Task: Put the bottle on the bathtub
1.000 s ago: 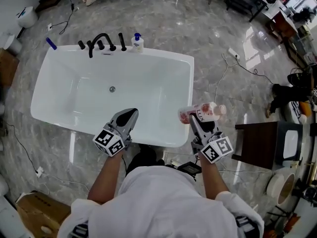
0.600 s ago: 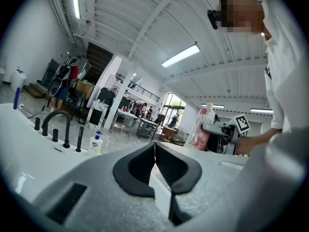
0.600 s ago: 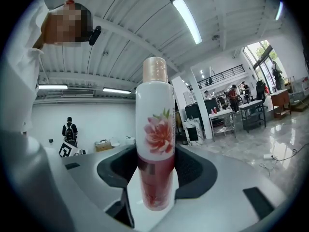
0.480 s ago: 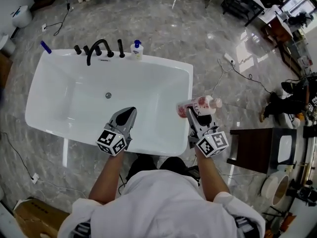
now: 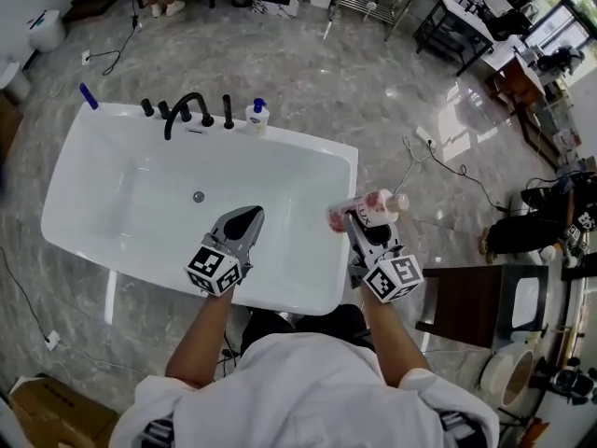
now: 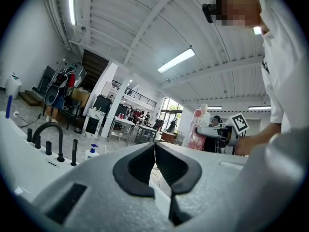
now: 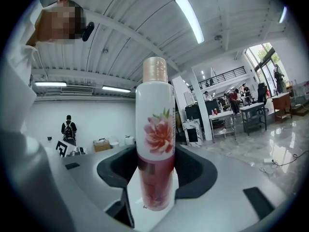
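1. R gripper [image 7: 155, 174] is clenched low on a white plastic bottle w/ pink flower print and peach cap [image 7: 155, 144].
2. L gripper [image 6: 154, 151] has jaws pressed together on nothing and hovers above the white rectangular bathtub [image 5: 308, 142], near its front rim.
3. Head view: bottle is carried on its side in the air, just beside the tub's right rim, not resting on it.
4. Progress, by my read: approx. half. Pick-up done; set-down on rim and release left.
5. Black curved faucet [image 5: 185, 110] and small white pump dispenser [image 5: 257, 116] stand on far rim.
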Action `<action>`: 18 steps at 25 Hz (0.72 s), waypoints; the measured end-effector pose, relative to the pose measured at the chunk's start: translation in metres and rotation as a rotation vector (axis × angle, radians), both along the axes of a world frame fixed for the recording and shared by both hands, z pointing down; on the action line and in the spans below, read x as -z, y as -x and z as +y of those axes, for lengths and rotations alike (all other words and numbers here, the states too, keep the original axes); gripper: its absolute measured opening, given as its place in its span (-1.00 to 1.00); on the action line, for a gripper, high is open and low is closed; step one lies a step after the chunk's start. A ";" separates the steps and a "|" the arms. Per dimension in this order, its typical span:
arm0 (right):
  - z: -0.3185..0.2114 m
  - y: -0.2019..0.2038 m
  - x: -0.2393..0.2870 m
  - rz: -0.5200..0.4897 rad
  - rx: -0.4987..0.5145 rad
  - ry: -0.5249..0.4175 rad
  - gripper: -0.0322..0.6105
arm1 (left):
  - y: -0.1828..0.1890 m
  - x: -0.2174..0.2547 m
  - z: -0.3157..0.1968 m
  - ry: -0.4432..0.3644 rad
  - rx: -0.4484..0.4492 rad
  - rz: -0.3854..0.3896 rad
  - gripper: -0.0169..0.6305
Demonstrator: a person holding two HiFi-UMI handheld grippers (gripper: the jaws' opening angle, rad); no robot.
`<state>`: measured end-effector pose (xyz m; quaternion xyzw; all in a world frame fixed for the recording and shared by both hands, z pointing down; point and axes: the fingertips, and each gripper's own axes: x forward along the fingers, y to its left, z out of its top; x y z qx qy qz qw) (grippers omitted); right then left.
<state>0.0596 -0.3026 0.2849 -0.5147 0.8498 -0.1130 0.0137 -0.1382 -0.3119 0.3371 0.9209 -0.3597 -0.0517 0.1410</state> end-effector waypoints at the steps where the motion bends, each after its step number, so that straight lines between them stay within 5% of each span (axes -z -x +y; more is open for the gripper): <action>1: -0.003 -0.001 -0.002 -0.001 0.010 0.003 -0.20 | -0.003 -0.001 -0.002 0.000 -0.001 -0.003 -0.90; 9: -0.058 -0.020 -0.043 -0.057 0.102 0.031 -0.20 | -0.036 -0.007 -0.036 -0.034 0.065 -0.058 -0.90; 18: -0.136 -0.060 -0.058 -0.080 0.216 0.016 -0.20 | -0.070 -0.027 -0.079 0.028 0.223 -0.097 -0.90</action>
